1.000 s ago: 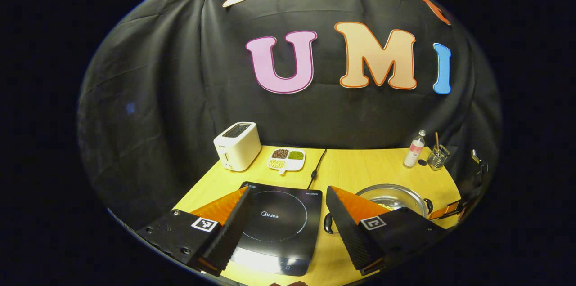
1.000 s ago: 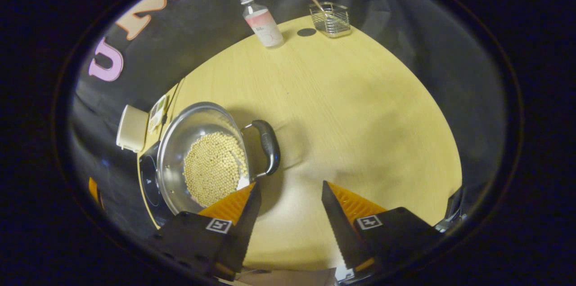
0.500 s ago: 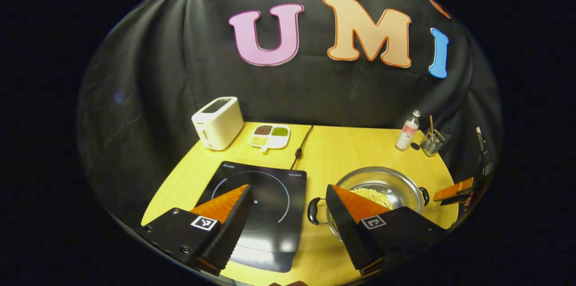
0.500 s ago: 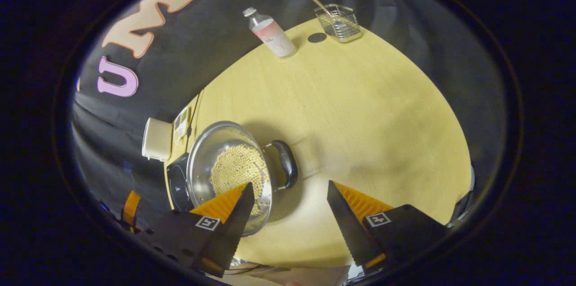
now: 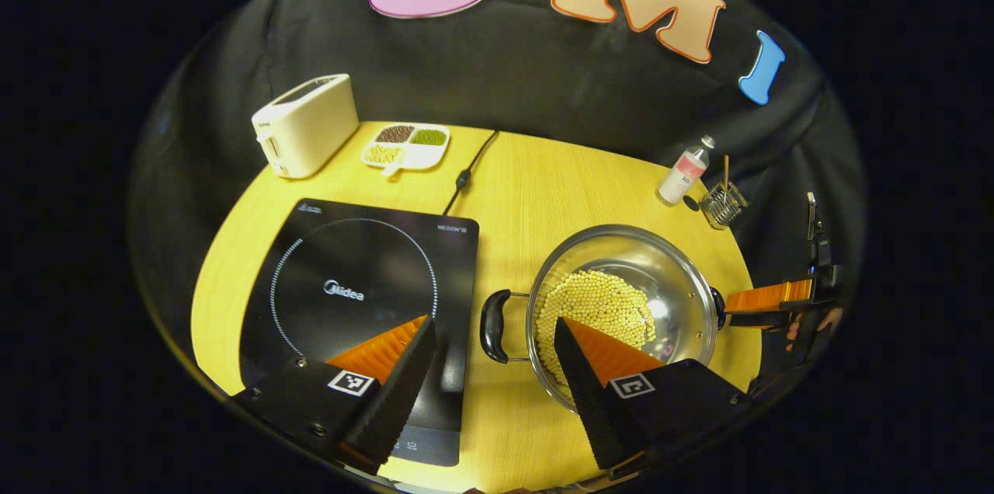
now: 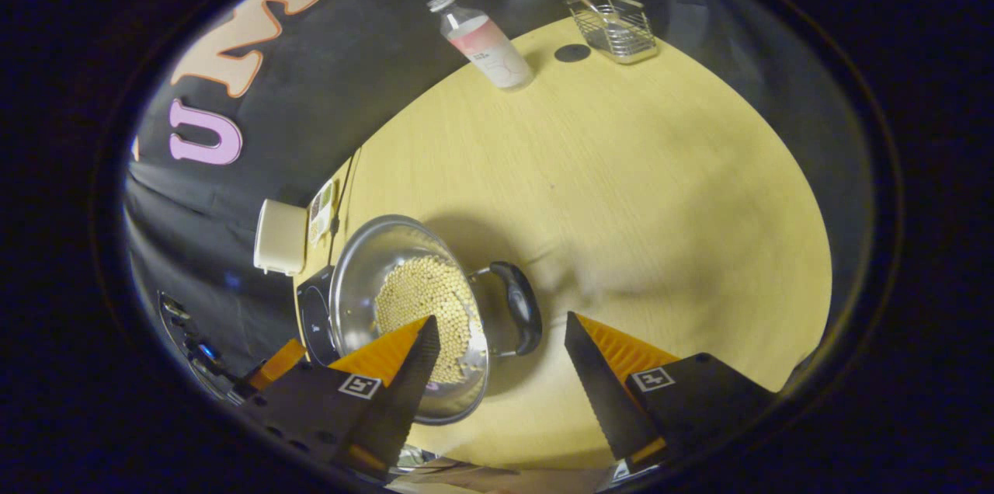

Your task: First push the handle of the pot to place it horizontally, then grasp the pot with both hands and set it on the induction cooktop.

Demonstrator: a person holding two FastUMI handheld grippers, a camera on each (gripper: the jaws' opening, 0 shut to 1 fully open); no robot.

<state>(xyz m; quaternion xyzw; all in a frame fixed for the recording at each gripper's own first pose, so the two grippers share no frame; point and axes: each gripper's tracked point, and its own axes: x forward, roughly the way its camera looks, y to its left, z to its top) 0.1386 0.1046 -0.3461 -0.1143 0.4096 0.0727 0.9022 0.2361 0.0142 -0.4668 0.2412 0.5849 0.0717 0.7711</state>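
Left gripper (image 5: 491, 358) gapes above pot (image 5: 621, 307) handle (image 5: 492, 326).

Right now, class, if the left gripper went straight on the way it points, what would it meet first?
Probably the pot's near handle, which lies just ahead between the open fingers of the left gripper, with the table under it. Depth is hard to judge here.

Bare table (image 5: 512, 191) between cooktop (image 5: 357, 284), pot (image 5: 621, 307)

the pot (image 5: 668, 276) is shiny metal with glossy black handles, beside the smooth glossy-black cooktop (image 5: 365, 284) on a matt wood-grain table (image 5: 543, 191).
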